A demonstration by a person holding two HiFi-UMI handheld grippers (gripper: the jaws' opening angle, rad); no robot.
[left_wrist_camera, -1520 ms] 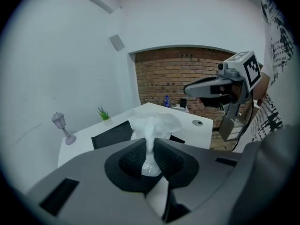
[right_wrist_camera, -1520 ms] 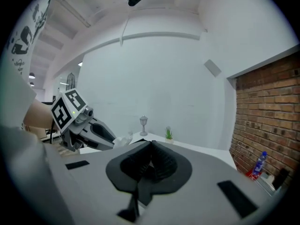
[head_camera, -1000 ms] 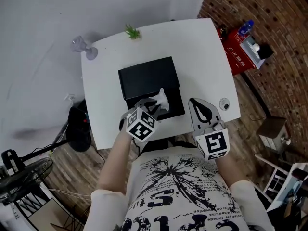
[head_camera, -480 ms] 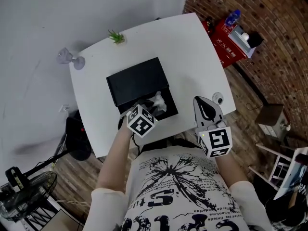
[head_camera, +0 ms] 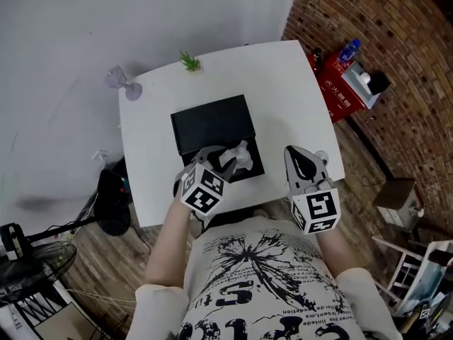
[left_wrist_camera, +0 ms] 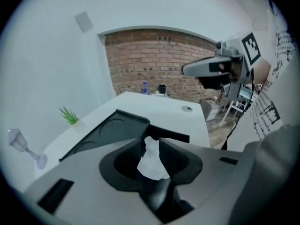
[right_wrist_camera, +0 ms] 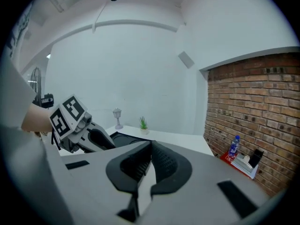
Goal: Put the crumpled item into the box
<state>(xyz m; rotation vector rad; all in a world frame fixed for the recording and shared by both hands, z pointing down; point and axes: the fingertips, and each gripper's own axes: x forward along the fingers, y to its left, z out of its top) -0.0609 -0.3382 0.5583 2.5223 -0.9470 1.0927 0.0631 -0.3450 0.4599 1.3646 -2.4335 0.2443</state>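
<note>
A black box (head_camera: 212, 122) lies open on the white table (head_camera: 283, 91); its near half sits just in front of my left gripper (head_camera: 221, 157). A crumpled white paper (head_camera: 239, 154) rests over that near half, between the left jaws. In the left gripper view the paper (left_wrist_camera: 151, 164) fills the gap of the left gripper (left_wrist_camera: 151, 143), whose jaws are opening and stand apart around it. My right gripper (head_camera: 301, 160) hovers over the table's near right edge, apart from the box. In its own view the right gripper (right_wrist_camera: 150, 146) is shut with nothing in it.
A small green plant (head_camera: 191, 63) and a clear glass lamp (head_camera: 122, 81) stand at the table's far edge. A small round disc (head_camera: 322, 156) lies near the right front corner. A red crate with a bottle (head_camera: 347, 76) sits on the floor by the brick wall.
The left jaws have spread apart around the crumpled paper, which now rests lower over the box's near half. The right gripper has stayed where it was.
</note>
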